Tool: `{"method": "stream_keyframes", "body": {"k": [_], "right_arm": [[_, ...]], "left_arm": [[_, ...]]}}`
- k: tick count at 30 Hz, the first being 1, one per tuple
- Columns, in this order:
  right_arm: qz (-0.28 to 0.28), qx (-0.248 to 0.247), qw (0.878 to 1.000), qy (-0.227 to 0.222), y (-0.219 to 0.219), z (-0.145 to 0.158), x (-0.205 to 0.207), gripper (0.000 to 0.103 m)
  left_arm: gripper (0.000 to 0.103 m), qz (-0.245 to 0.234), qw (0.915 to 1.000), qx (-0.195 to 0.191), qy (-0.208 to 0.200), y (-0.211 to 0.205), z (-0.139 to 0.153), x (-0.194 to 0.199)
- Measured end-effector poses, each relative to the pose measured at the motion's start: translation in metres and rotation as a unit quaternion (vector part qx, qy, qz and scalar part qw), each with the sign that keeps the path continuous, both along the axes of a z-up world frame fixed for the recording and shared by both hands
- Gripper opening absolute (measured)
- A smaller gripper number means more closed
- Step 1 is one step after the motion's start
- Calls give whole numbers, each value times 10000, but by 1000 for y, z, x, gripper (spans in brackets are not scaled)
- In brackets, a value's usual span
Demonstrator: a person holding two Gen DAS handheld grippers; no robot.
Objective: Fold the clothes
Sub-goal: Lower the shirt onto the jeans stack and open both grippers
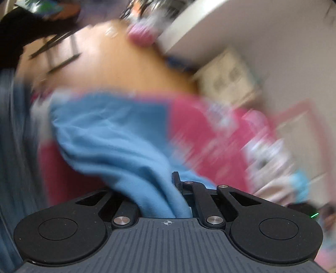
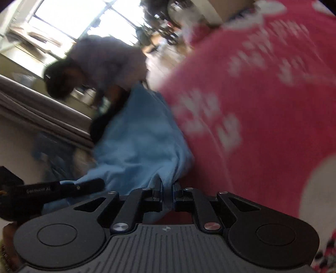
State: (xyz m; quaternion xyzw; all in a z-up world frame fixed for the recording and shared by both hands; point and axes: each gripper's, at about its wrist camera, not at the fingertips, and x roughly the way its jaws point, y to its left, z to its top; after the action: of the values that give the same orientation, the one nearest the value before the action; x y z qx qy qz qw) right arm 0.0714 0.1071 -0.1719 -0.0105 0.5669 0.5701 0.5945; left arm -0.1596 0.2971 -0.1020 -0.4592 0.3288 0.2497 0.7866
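Between the fingers of the left claw (image 1: 178, 189) we saw a thick fold of the light blue garment (image 1: 109, 134) pinched tight, the cloth bunching down into the narrow gap and hiding the left finger, while the right finger (image 1: 176, 178) stood bare beside it. Ahead of that claw the blue cloth spread up and to the left, and to its right lay the pink fabric with white print (image 1: 201, 134), joined to the blue along a straight edge; whether the two were one garment we could not tell through the blur. Beyond the cloth ahead of the claw was an orange-brown desk (image 1: 126, 69), with a smaller pink item (image 1: 140, 37) at its far edge.

In the right wrist view we saw the right claw (image 2: 167, 189) pressed together on an edge of the same light blue garment (image 2: 136, 142), a thin layer of cloth caught between its two fingers. The blue cloth rose ahead of this claw and slightly to the left. To the right, the pink fabric with white print (image 2: 262, 115) filled most of the view. To the left of the claw, low and close, lay a black bar with pale lettering (image 2: 52, 190). Farther ahead and to the left, a person in a grey top (image 2: 105, 61) was bent over near bright windows (image 2: 79, 19).
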Motion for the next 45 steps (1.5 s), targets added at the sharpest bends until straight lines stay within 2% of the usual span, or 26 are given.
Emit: {"method": "stream_keyframes", "body": {"k": [2,4,6,9,12,14,16,17,18,21,24,27,28,30,33,36,38,40,41,42,43,44,45], "right_arm": [[-39,-95,9999,-96,-6,-12,-1,10],[-19,-67,9998,-202,-7,-6,3,10],[102,62,9991,-417,-9,11,5,10],[301,189,9968,-709,-11,36,1,10],[513,-51,9935,-1013,-14,26,-10,10],[623,-232,9906,-1192,-17,13,-18,10],[656,-312,9896,-1240,-23,5,-18,11],[664,-253,9903,-1191,-25,4,-18,12],[672,-193,9910,-1141,-27,4,-18,13],[651,-96,9908,-1184,-32,12,-11,22],[470,9,9884,-1442,-43,26,-1,25],[300,215,9853,-1665,-57,43,3,25],[294,298,9835,-1759,-59,49,1,25],[405,505,9796,-1901,-57,59,-10,25],[1063,978,9713,-1890,-40,66,-47,25],[1926,1235,9586,-1698,-11,57,-95,25],[2462,1242,9481,-1581,9,35,-128,25],[2726,787,9444,-1660,23,4,-144,21],[2855,557,9416,-1699,30,-11,-151,20],[2892,538,9406,-1696,31,-18,-150,20],[2864,684,9436,-1515,28,-16,-142,21],[2783,629,9501,-1262,28,-10,-130,21],[2631,636,9562,-1115,25,-1,-116,22]], "left_arm": [[4,-46,9994,41,345,-20,-27,2],[4,-82,9978,228,625,-36,-42,2],[4,-68,9963,509,690,-46,-39,-1],[4,-163,9976,420,528,-47,-30,-6],[6,-520,9954,341,728,-46,-36,-4],[6,-773,9912,324,1024,-46,-44,1],[9,-979,9869,461,1198,-51,-45,4],[13,-1058,9850,519,1259,-53,-44,5],[23,-1168,9829,530,1319,-53,-42,5],[33,-1519,9763,583,1425,-60,-34,-2],[35,-1998,9628,867,1596,-71,-21,-14],[36,-2408,9514,973,1654,-81,-5,-24],[39,-2507,9485,969,1675,-83,0,-26],[52,-2588,9423,1221,1736,-88,18,-39],[54,-2659,9380,1543,1602,-91,39,-51],[54,-2603,9452,1466,1316,-90,44,-52],[54,-2715,9457,1449,1048,-94,43,-54],[54,-2912,9397,1503,982,-103,34,-49],[51,-3017,9351,1565,1000,-108,29,-46],[51,-3117,9278,1704,1137,-114,22,-42],[51,-3214,9201,1843,1269,-119,14,-39],[51,-3294,9149,1984,1229,-123,9,-40],[51,-3355,9123,2007,1217,-125,4,-40]]}}
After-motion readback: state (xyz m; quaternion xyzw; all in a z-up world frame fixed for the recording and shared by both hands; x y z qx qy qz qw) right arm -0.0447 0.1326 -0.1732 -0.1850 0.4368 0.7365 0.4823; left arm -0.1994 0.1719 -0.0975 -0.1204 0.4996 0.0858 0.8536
